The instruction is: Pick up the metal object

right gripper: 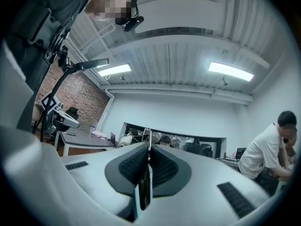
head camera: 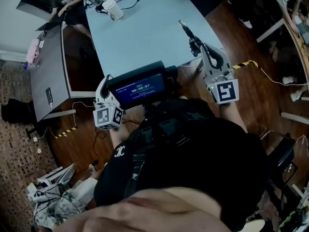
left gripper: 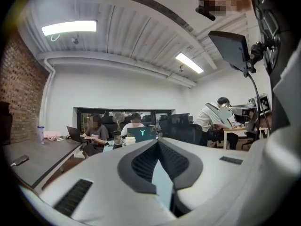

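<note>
My right gripper [head camera: 194,41] is held up over the near edge of the pale blue table [head camera: 145,33]. It is shut on a thin metal object [head camera: 185,29] that sticks out past its fingertips toward the table. In the right gripper view the jaws [right gripper: 149,149] press together on the metal object [right gripper: 149,135], whose narrow strip rises above the pads. My left gripper [head camera: 104,88] hangs lower at the left, its jaw tips partly hidden behind a black screen unit. In the left gripper view its pads [left gripper: 157,142] meet at the tips with nothing between them.
A white cup [head camera: 112,8] and cables lie at the table's far end. A grey desk [head camera: 48,71] stands to the left with people seated beyond it. The black screen unit [head camera: 142,87] sits between the grippers. Striped tape [head camera: 244,64] marks the wooden floor at right.
</note>
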Demonstrator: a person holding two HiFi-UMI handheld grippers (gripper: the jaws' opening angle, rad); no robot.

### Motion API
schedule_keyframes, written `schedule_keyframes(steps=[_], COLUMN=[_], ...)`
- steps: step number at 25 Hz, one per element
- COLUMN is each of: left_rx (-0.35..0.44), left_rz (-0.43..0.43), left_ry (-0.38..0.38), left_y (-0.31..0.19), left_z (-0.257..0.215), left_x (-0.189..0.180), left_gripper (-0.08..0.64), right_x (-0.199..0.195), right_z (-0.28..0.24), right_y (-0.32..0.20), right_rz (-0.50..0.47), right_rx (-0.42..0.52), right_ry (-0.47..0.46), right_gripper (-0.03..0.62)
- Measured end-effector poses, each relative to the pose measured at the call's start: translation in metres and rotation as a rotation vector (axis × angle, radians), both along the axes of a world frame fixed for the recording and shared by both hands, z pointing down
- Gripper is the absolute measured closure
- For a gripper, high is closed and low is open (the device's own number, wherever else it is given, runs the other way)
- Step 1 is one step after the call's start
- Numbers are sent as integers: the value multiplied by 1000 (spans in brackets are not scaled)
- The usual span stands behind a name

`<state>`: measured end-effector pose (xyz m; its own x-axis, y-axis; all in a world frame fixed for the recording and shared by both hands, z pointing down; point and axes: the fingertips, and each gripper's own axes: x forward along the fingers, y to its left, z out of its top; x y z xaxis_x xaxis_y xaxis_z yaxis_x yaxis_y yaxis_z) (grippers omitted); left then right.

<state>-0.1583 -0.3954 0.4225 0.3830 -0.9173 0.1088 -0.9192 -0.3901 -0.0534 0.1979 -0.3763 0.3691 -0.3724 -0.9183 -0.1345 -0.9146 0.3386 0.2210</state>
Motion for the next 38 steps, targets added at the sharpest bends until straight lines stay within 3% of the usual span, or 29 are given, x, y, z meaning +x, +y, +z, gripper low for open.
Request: schedule_keyframes(steps=[6, 10, 17, 23, 29, 32, 38], left_rx=[1, -4, 45, 66, 64, 39, 35], left_rz=[-11, -31, -10, 16, -6, -11, 25], left_ry=[-4, -13, -22, -40, -22, 0, 3], left_y=[11, 32, 87, 186, 354, 425, 443], left_z=[-2, -4, -19, -18, 8, 15, -6], left_x=[51, 60, 68, 49, 1, -22, -20], left_gripper=[560, 560, 560, 560, 561, 561, 561], right_x=[43, 53, 66, 39, -1, -26, -28], right_z=[1, 1, -3, -9, 5, 0, -21], right_y=[13, 33, 104, 200, 358, 428, 458], right_rz=[-43, -74, -45, -47, -39, -42, -27], right_rx=[-9, -9, 10, 49, 76, 71, 67], right_ry=[-33, -34, -45, -48, -45, -92, -136], right_gripper=[614, 614, 614, 614, 614, 614, 614])
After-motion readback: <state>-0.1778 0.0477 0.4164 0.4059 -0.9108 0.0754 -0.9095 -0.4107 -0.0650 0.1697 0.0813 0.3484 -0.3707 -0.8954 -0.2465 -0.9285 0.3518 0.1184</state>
